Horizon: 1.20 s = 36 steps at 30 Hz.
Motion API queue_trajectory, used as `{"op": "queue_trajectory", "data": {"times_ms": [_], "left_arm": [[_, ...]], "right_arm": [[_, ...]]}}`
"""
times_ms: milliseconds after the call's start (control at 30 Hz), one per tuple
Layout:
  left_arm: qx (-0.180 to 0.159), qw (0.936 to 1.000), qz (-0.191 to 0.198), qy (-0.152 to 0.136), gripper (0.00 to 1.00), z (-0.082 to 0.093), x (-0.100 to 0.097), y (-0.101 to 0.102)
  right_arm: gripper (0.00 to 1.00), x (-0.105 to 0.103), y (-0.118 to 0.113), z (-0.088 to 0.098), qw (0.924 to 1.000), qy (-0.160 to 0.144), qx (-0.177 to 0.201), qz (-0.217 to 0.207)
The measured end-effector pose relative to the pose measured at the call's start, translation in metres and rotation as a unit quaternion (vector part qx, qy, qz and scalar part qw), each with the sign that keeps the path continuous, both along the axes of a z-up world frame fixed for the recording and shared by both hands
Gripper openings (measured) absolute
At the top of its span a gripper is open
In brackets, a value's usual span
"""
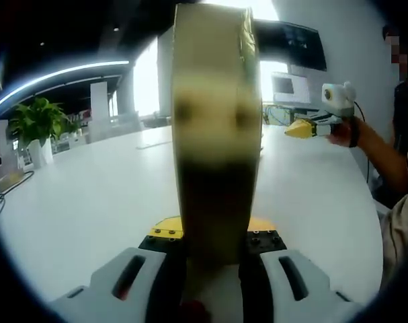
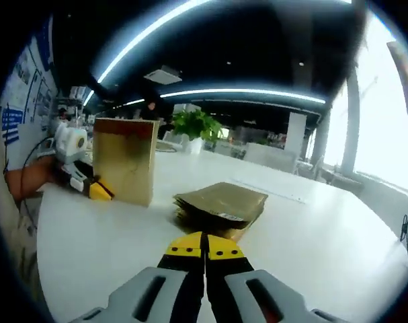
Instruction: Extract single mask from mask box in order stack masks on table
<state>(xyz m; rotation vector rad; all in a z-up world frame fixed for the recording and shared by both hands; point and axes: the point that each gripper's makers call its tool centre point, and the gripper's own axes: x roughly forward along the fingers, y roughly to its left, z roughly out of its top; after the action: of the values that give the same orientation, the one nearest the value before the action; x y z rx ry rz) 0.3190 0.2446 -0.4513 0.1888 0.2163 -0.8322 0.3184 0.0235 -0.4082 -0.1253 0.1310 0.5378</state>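
Left gripper [image 1: 214, 252]: fingers clamped on the tall gold cardboard mask box [image 1: 217, 134], seen edge-on and blurred in the left gripper view, standing upright on the white tabletop [image 1: 89, 182].

Right gripper view shows the same box [image 2: 126, 158] by its broad gold face, with the left gripper [image 2: 96, 188] at its left side, yellow tips touching the box near its base, a hand [image 2: 29, 178] behind it. This view also gives what the left one hides: a flat stack of gold foil mask packets [image 2: 220, 205] lying on the tabletop [image 2: 324, 229] right of the box, near but apart from it.

Right gripper [image 2: 205, 250]: fingers together, yellow tips meeting, nothing between them. Tips sit just short of the packet stack; can't tell if they touch it.

Left gripper view catches the right gripper [image 1: 304, 128] right of the box and well apart from it, yellow tips pointing toward the box, held above the tabletop by a person's hand [image 1: 341, 131].

Beyond the box: a potted green plant [image 2: 197, 128] in the right gripper view; a potted plant in a white pot [image 1: 39, 128] far left of the box in the left gripper view.
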Motion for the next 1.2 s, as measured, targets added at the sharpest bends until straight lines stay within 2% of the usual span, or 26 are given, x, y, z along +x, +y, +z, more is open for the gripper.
{"op": "queue_trajectory", "data": {"times_ms": [100, 133, 200, 300, 333, 367, 467, 633, 867, 1200], "left_arm": [[0.002, 1.0000, -0.001, -0.004, 0.20, 0.000, 0.000, 0.000], [0.002, 1.0000, -0.001, -0.005, 0.20, 0.000, 0.000, 0.000], [0.001, 1.0000, -0.001, -0.003, 0.20, 0.000, 0.000, 0.001], [0.001, 1.0000, -0.001, -0.003, 0.20, 0.000, 0.000, 0.001], [0.001, 1.0000, -0.001, -0.002, 0.20, 0.000, 0.000, 0.001], [0.001, 1.0000, -0.001, -0.002, 0.20, 0.000, 0.000, 0.001], [0.000, 1.0000, -0.001, -0.001, 0.20, 0.000, 0.000, 0.001], [0.002, 1.0000, -0.002, -0.004, 0.20, 0.000, -0.002, 0.000], [0.001, 1.0000, -0.003, -0.004, 0.20, 0.000, -0.002, -0.001], [0.001, 1.0000, -0.002, -0.003, 0.20, 0.001, -0.004, -0.002]], "right_arm": [[0.00, -0.004, 0.007, -0.002, 0.9979, 0.013, 0.061, 0.018], [0.00, -0.004, 0.008, -0.002, 0.9976, 0.010, 0.066, 0.020], [0.00, -0.005, 0.007, -0.008, 0.9989, -0.003, 0.045, 0.015], [0.00, -0.008, 0.009, -0.014, 0.9992, -0.007, 0.037, 0.017], [0.00, -0.009, 0.008, -0.011, 0.9991, -0.017, 0.032, 0.019], [0.00, -0.010, 0.011, -0.004, 0.9980, -0.035, 0.045, 0.026], [0.00, -0.011, 0.015, -0.006, 0.9982, -0.034, 0.037, 0.033], [0.00, -0.009, 0.015, -0.012, 0.9991, -0.037, 0.006, 0.022], [0.00, -0.010, 0.019, -0.016, 0.9982, -0.043, -0.017, 0.039], [0.00, -0.010, 0.019, -0.015, 0.9978, -0.044, -0.021, 0.044]]}}
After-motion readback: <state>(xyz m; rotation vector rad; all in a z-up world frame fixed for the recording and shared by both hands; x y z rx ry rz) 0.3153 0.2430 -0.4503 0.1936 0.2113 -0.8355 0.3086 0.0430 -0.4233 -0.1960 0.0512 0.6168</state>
